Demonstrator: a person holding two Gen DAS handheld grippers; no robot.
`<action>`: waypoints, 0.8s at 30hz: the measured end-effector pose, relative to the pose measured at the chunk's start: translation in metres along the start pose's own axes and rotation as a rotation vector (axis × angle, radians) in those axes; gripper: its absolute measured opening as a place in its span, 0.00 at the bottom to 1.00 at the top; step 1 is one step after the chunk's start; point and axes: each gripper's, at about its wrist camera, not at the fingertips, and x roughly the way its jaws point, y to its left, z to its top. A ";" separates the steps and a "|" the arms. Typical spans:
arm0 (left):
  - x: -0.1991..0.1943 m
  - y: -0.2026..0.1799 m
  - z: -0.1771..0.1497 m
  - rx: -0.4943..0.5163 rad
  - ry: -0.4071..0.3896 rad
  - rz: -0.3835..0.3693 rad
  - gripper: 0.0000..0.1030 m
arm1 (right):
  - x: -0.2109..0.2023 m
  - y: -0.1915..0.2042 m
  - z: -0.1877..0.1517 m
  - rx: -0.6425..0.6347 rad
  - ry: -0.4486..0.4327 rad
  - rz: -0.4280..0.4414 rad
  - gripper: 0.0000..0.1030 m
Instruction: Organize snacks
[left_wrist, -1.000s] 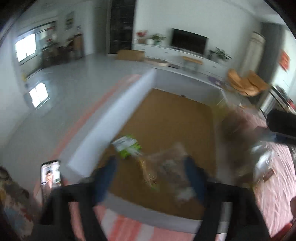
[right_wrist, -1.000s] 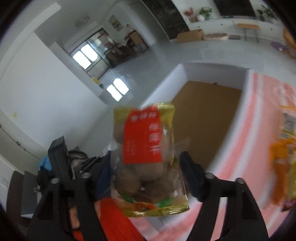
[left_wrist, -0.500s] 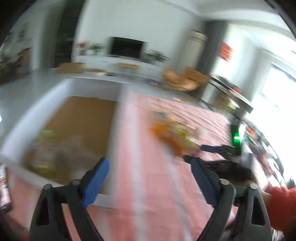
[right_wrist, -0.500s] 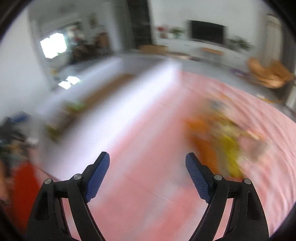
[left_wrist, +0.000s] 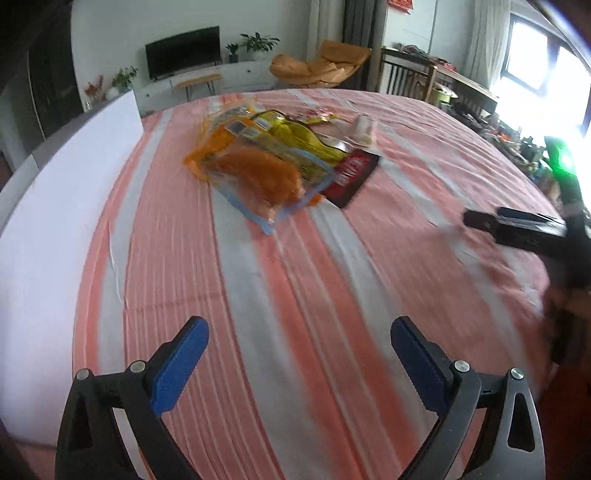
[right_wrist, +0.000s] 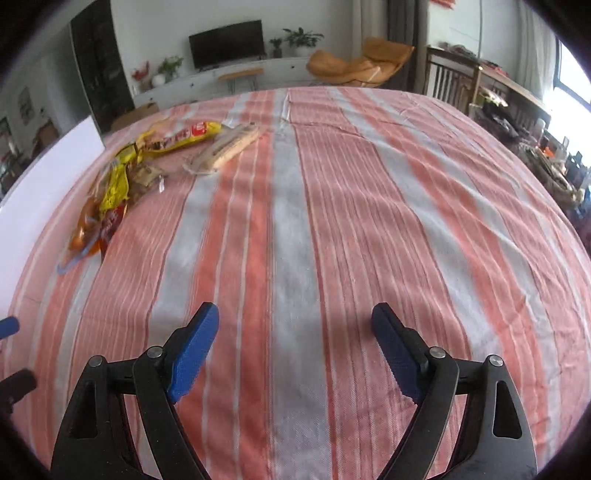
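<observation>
The left gripper (left_wrist: 299, 354) was held above the striped tablecloth (left_wrist: 332, 277), jaws opening, nothing between them. The right gripper (right_wrist: 295, 341) was carried wide apart too, and empty. The snack packets (left_wrist: 266, 162) were heaped near the cloth's far left edge, beside the white box wall (left_wrist: 55, 221); an orange bag (left_wrist: 258, 181) was seen nearest.

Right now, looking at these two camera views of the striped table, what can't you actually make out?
- Box, left wrist view: only its white outer wall shows; the inside is hidden.
- Snack pile: packets overlap, lower ones are covered, and the print is too small to read.
- Right hand-held gripper, left wrist view: blurred and cut off by the edge.
- Left hand-held gripper, right wrist view: only a blue tip shows at the edge.
</observation>
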 end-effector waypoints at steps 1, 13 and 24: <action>0.004 0.003 0.001 -0.005 0.000 0.012 0.95 | 0.001 0.005 0.002 -0.010 0.006 -0.008 0.87; 0.020 0.012 -0.001 -0.016 0.016 0.050 1.00 | 0.011 0.005 -0.006 -0.040 0.021 -0.029 0.91; 0.019 0.012 -0.001 -0.017 0.017 0.049 1.00 | 0.011 0.005 -0.006 -0.040 0.021 -0.029 0.92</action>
